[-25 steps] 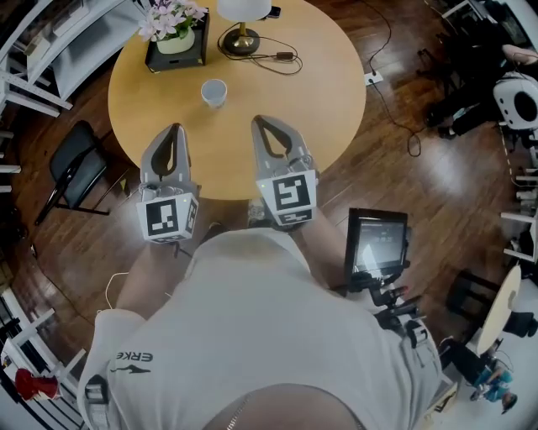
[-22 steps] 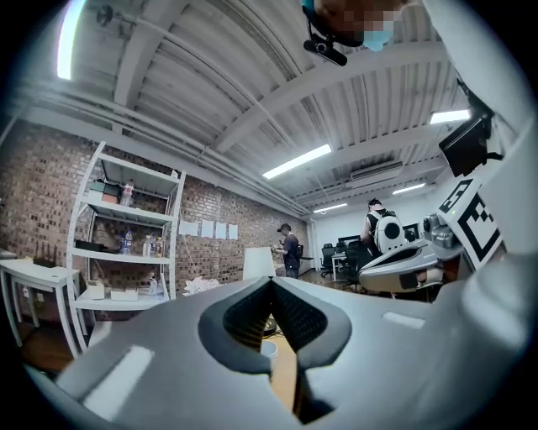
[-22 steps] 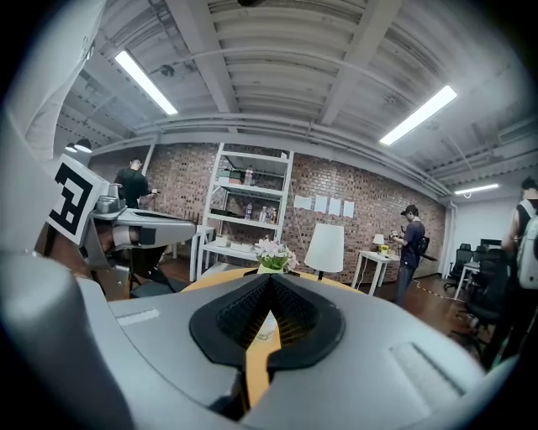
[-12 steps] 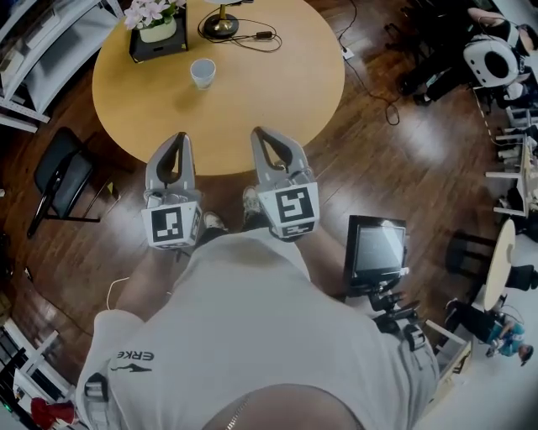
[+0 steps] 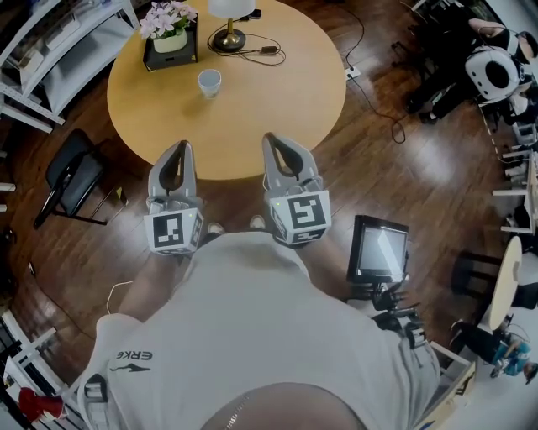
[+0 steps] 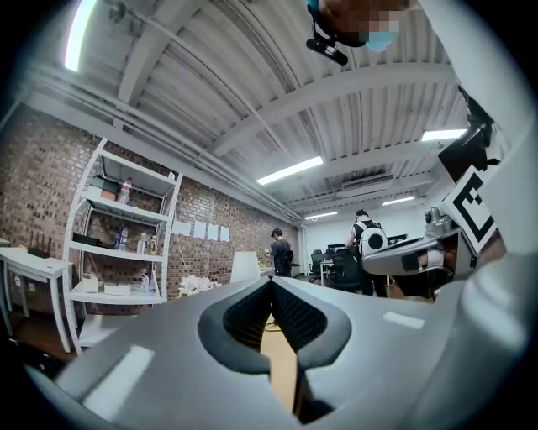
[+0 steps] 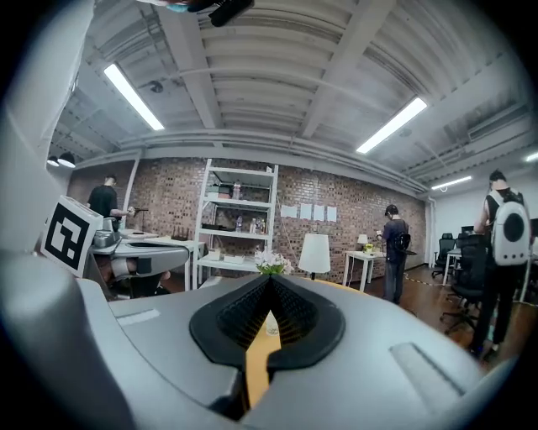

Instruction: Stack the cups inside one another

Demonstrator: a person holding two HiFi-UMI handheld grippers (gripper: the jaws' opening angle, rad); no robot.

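Left tool [image 5: 179, 145] clenched and empty, pads pressed together with nothing between them in the left gripper view [image 6: 270, 282]. Right tool [image 5: 271, 138] likewise clenched on nothing, tips meeting in the right gripper view [image 7: 269, 280]. Both side by side and apart, tips just over the near edge of the round desk [image 5: 277, 101], bodies back over the wooden floor [image 5: 395, 168]. One white cup [image 5: 209, 81] upright on the far left part of the desk, well apart from both tools, beyond the left tool and a little to its right; small and pale through the gap under the right tool's pads [image 7: 270, 323]. No telling from here whether other cups sit nested inside it. Farther left, near the cup, flowers [image 5: 171, 21] in a dark tray; just right of those, at the far edge, a lamp [image 5: 230, 10] with a cable trailing right. Left of the desk, on the floor, a black chair [image 5: 74, 172]; beyond it at far left, a white shelf [image 5: 50, 55]. Near right, off the desk, a monitor [image 5: 377, 249] on a stand.
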